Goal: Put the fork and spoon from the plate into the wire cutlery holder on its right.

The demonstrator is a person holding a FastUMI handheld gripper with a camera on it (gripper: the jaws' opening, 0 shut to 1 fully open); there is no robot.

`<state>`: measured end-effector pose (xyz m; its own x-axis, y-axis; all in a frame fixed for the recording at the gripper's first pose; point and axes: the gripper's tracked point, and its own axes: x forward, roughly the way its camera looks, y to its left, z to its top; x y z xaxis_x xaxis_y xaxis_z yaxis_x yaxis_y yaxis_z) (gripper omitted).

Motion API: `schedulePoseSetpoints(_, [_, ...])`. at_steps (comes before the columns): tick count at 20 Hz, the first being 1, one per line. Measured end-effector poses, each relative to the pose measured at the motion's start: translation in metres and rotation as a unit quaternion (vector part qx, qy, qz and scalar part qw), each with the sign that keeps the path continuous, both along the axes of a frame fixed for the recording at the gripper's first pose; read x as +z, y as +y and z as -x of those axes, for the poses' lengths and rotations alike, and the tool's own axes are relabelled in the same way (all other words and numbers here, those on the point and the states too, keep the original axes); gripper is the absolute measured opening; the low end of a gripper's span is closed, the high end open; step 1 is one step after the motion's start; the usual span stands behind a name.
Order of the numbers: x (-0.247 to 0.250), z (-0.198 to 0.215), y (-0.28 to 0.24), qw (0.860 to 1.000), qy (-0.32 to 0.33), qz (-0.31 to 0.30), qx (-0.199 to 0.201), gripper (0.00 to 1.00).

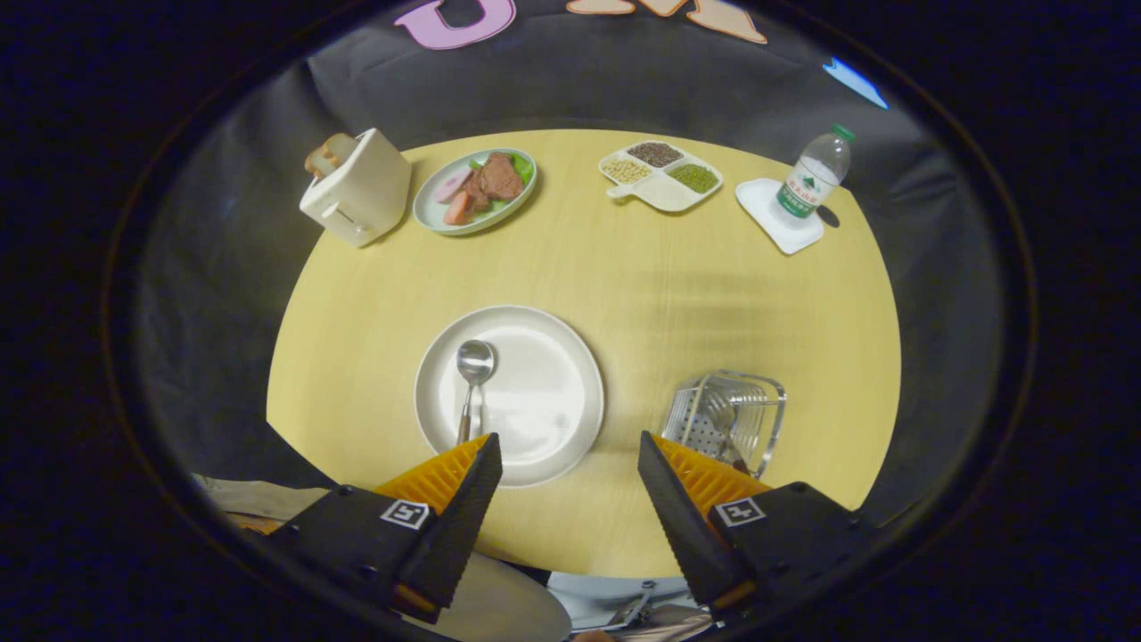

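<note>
Round pale-wood worktop (624, 285) carrying: cream toaster (357, 189), green plate of food (475, 191), divided snack tray (661, 175), white coaster (778, 214), white round plate (535, 401), wire cutlery holder (731, 419).

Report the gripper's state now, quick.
Gripper: open, holding nothing; fingers spread above the near edge of the plate, with the spoon just ahead of one finger.

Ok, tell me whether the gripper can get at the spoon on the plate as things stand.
Probably yes: the gripper is open and holds nothing, and the spoon lies alone on the plate just ahead of one finger, with nothing over it.
</note>
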<state>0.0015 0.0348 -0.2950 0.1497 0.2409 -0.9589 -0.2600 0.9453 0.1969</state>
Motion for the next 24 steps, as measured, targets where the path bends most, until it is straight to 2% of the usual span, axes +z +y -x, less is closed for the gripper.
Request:
schedulePoseSetpoints(10, [-0.021, 0.016, 0.075, 1.0, -0.004, -0.023, 0.02, 0.99])
schedulePoseSetpoints(22, [-0.082, 0.04, 0.112, 0.997, 0.034, 0.01, 0.073, 0.96])
schedulePoseSetpoints(24, [-0.094, 0.046, 0.113, 0.996, 0.046, 0.016, 0.075, 0.91])
